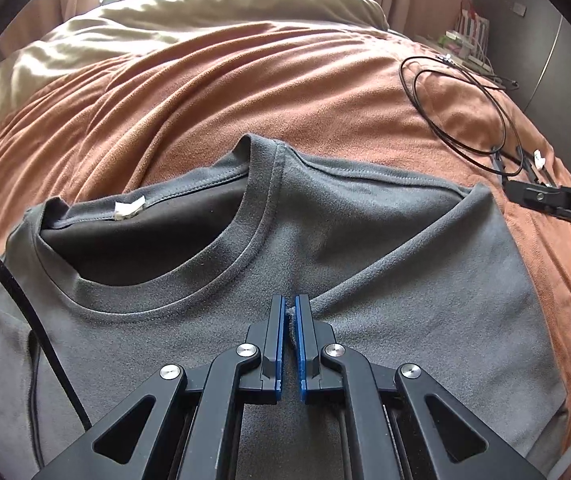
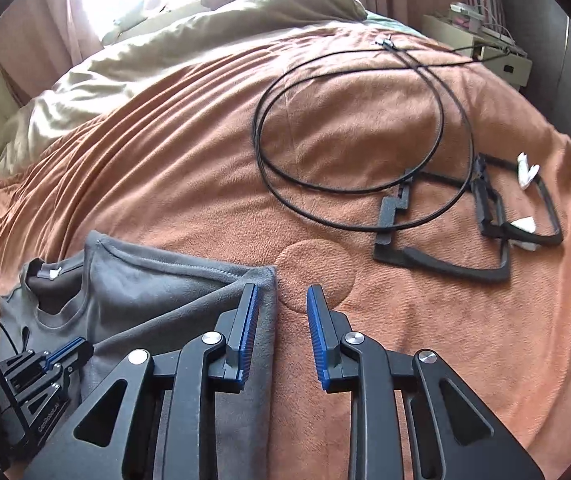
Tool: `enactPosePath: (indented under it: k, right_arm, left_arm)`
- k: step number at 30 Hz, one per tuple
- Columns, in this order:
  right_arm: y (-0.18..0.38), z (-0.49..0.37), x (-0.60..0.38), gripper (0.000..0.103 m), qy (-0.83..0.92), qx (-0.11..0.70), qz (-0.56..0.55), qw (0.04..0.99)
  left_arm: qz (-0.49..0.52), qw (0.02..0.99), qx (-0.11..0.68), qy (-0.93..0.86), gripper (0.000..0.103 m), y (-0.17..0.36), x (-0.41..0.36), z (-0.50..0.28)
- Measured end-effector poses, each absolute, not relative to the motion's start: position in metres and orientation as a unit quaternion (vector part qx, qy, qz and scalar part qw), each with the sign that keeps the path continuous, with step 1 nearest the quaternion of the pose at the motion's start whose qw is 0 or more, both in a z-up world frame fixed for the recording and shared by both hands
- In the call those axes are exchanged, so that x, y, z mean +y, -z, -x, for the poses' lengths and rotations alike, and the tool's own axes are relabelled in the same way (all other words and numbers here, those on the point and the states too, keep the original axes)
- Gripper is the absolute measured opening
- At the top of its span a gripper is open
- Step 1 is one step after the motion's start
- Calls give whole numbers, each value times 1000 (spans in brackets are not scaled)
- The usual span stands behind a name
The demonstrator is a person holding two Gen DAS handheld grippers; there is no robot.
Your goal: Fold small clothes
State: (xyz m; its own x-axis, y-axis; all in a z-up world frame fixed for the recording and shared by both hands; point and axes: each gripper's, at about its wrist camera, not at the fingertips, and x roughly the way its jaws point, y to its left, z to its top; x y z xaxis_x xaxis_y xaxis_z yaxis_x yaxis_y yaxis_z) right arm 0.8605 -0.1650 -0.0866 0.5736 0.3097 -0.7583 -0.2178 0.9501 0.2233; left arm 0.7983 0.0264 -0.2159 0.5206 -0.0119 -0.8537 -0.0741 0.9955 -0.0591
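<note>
- Left wrist view: the grey T-shirt (image 1: pixel 365 240) lay flat on the orange blanket (image 1: pixel 245 92), its neckline turned toward the beige duvet (image 1: pixel 205 12) at the far end of the bed.
- The left gripper (image 1: pixel 290 312) was clamped shut on a small pinch of the shirt's fabric just below the collar, on the shoulder side; a ridge of cloth showed between the blue pads.
- Beyond the shirt's far right corner lay a looped black cable (image 1: pixel 461 108), and the tip of the right gripper (image 1: pixel 525 194) reached in just beside that corner.
- Right wrist view: the right gripper (image 2: pixel 281 300) stood partly open over the shirt's (image 2: pixel 157 280) right edge, one blue finger above the grey fabric, the other above bare blanket (image 2: pixel 205 152). Nothing was gripped; the pads did not press the cloth.
- The left gripper (image 2: pixel 67 350) sat on the shirt, to the left.
- Past the shirt, the cable (image 2: pixel 349 120) coiled on the blanket beside black frame pieces (image 2: pixel 465 240).
</note>
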Motion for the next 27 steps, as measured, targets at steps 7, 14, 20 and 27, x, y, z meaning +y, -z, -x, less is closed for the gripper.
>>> enactPosePath:
  k: [7,14,20,27]
  right_arm:
    - [111,-888,-158,22,-140,447,-65,881]
    - [94,-870,-159,22,-133,451,-70,880]
    - [85,-836,-160,22,-173,461,-28,870]
    - [98,-805,-173,22,-172,485,3,857]
  left_arm:
    - [51,868,493,-8,6,220,32,-798]
    - [53,873,485,-12,9,213,32,-791]
    - [75,877,474,-2,11,188,34,-772]
    - [100,864,492,27,26,194,20,-761]
